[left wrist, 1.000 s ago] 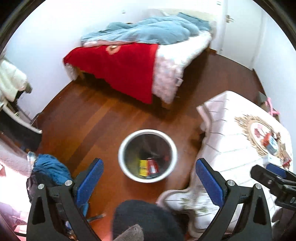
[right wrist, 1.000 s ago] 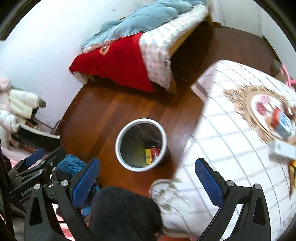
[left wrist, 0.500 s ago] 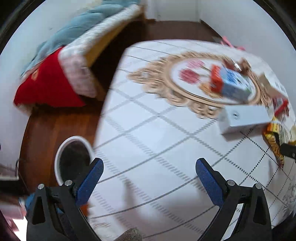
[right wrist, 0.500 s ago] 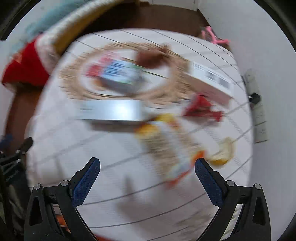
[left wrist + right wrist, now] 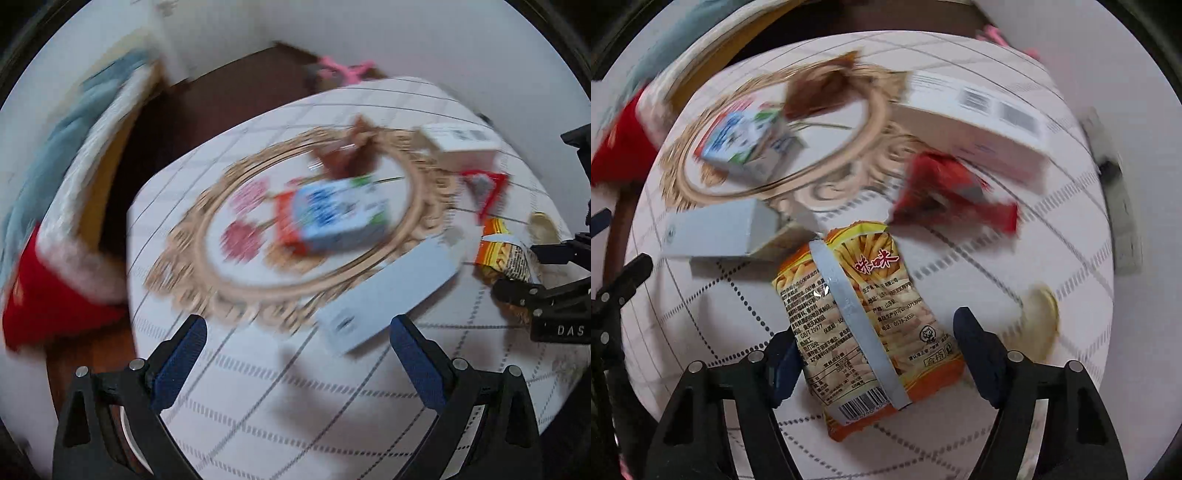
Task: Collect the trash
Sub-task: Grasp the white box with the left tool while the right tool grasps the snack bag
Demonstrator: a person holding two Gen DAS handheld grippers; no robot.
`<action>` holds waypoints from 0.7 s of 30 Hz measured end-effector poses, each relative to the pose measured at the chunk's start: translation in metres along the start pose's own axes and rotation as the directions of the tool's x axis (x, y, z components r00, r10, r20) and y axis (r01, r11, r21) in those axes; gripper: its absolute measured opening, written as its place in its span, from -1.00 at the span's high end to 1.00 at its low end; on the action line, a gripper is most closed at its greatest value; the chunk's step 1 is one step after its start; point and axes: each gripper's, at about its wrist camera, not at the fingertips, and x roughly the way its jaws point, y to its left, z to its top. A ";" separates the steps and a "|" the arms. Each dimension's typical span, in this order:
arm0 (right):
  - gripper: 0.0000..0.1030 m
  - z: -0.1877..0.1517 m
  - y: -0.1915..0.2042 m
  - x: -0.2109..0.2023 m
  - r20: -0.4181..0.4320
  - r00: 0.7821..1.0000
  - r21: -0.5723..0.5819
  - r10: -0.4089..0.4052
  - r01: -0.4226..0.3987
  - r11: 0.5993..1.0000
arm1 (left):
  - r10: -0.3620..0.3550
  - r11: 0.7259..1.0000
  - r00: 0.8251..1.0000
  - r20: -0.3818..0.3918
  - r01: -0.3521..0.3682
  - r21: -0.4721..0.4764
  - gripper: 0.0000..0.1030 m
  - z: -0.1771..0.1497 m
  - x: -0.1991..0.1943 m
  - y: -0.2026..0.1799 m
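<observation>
An orange snack bag point(image 5: 864, 317) lies flat on the white checked tablecloth point(image 5: 701, 332). My right gripper point(image 5: 881, 360) points down over it, the bag lying between its closing jaws; the blue pads point(image 5: 977, 354) flank its edges without visibly squeezing it. In the left wrist view the same bag point(image 5: 498, 251) sits at the right, under the right gripper point(image 5: 546, 291). My left gripper point(image 5: 297, 354) hovers open and empty above the cloth, near a flat white box point(image 5: 388, 295).
More litter lies on the table: a blue-and-white carton point(image 5: 340, 218), a brown wrapper point(image 5: 820, 88), a red wrapper point(image 5: 945, 192), a barcoded white box point(image 5: 979, 122) and a pale peel point(image 5: 1041, 317). The bin's white rim point(image 5: 127, 439) shows below the table's left edge.
Both grippers swung from over the bin on the floor to above the table. The right one dropped over the snack bag and its jaws narrowed around it.
</observation>
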 end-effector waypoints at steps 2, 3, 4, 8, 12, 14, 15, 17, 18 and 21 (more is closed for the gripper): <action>-0.48 -0.012 -0.013 -0.007 0.007 1.000 0.095 0.017 -0.017 0.995 | -0.039 0.995 0.999 -0.007 0.039 0.093 -0.96 0.011 0.006 -0.015; -0.48 -0.020 -0.013 -0.014 0.013 1.000 0.121 0.013 -0.015 0.993 | -0.058 0.989 0.998 -0.024 0.061 0.137 -0.96 0.016 0.011 -0.021; -0.48 -0.025 -0.017 -0.018 0.019 1.000 0.151 0.016 -0.019 0.988 | -0.064 0.981 0.997 -0.044 0.071 0.178 -0.96 0.020 0.019 -0.029; -0.48 -0.036 -0.028 -0.021 0.019 0.999 0.224 0.037 -0.041 0.974 | -0.084 0.960 0.989 -0.120 0.112 0.258 -0.31 0.027 0.043 -0.049; -0.48 -0.033 -0.034 -0.015 -0.004 0.999 0.247 0.046 -0.044 0.968 | -0.072 0.961 0.988 -0.137 0.105 0.255 0.09 0.025 0.046 -0.058; -0.48 -0.034 -0.031 -0.016 -0.004 0.999 0.244 0.039 -0.037 0.969 | -0.097 0.980 0.984 -0.151 0.121 0.160 0.24 0.023 0.044 -0.053; -0.48 -0.034 -0.030 -0.015 -0.006 0.999 0.241 0.043 -0.040 0.970 | -0.108 0.986 0.982 -0.155 0.126 0.113 0.26 0.021 0.043 -0.050; -0.50 -0.030 -0.026 -0.011 -0.010 0.999 0.240 0.050 -0.046 0.970 | -0.120 0.992 0.976 -0.179 0.124 0.014 0.30 0.016 0.044 -0.044; -0.53 -0.028 -0.024 -0.009 -0.015 0.999 0.235 0.048 -0.043 0.971 | -0.126 0.992 0.976 -0.178 0.126 -0.015 0.30 0.013 0.045 -0.041; -0.57 -0.022 -0.016 -0.004 -0.026 0.999 0.211 0.036 -0.030 0.977 | -0.135 0.991 0.976 -0.169 0.129 -0.047 0.30 0.009 0.050 -0.041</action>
